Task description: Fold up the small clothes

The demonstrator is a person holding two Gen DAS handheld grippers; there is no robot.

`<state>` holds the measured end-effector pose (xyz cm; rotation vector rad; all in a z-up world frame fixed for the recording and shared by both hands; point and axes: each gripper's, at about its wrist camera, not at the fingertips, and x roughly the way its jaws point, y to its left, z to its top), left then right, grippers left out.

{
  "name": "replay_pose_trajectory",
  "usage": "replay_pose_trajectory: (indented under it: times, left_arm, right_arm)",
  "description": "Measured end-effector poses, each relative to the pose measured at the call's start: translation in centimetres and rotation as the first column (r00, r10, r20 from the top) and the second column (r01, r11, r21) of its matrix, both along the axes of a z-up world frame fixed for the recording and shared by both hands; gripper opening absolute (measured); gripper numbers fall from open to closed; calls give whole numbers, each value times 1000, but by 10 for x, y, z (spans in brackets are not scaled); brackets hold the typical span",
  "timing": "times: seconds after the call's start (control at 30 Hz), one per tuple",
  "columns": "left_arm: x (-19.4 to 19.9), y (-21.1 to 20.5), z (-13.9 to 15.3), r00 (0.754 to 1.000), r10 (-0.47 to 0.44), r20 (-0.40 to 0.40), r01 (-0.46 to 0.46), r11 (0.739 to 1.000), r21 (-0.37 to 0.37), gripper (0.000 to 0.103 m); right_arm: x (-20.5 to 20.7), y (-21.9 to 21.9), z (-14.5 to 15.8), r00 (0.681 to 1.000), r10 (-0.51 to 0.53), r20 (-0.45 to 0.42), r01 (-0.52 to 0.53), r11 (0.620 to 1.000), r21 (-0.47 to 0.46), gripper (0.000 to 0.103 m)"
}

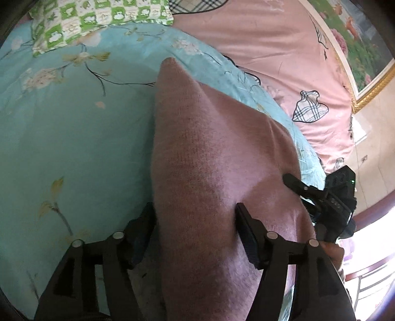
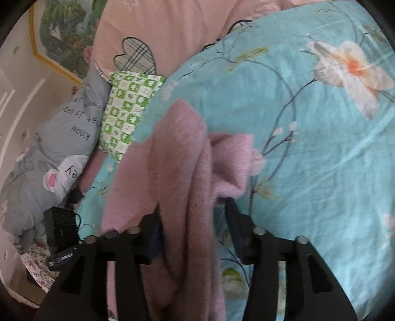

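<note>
Right gripper point(image 2: 195, 210) jaws parted, bunched pink knit garment point(image 2: 182, 158) draped between them. Beneath: turquoise floral quilt point(image 2: 308, 153). Left: green checkered pillow point(image 2: 128, 108), grey pillow point(image 2: 56, 148).

Your left gripper point(image 1: 195, 217) has the pink knit garment point(image 1: 209, 158) filling the space between its fingers and rising straight ahead, so nothing passes forward there. To its left the turquoise floral bedcover point(image 1: 74, 138) lies bare. Far ahead on the left sits the green checked pillow point(image 1: 98, 19). Your right gripper point(image 1: 318, 195) crowds its right side. In the right wrist view, bare cover lies rightward, and a grey pillow point(image 2: 56, 148) blocks the left.
</note>
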<state>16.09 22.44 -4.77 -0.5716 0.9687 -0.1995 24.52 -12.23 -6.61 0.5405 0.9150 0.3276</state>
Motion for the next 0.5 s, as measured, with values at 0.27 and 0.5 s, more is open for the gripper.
replay_pose_trajectory:
  times: [0.27, 0.5]
  left_arm:
    - [-44, 3, 33, 993, 110, 48, -117, 980, 164, 68]
    - [-58, -5, 30, 994, 97, 43, -104, 968, 229, 68]
  right_arm:
    - [-57, -4, 55, 986, -113, 123, 118, 993, -32, 53]
    - [-69, 22, 33, 998, -57, 28, 57, 998, 1, 53]
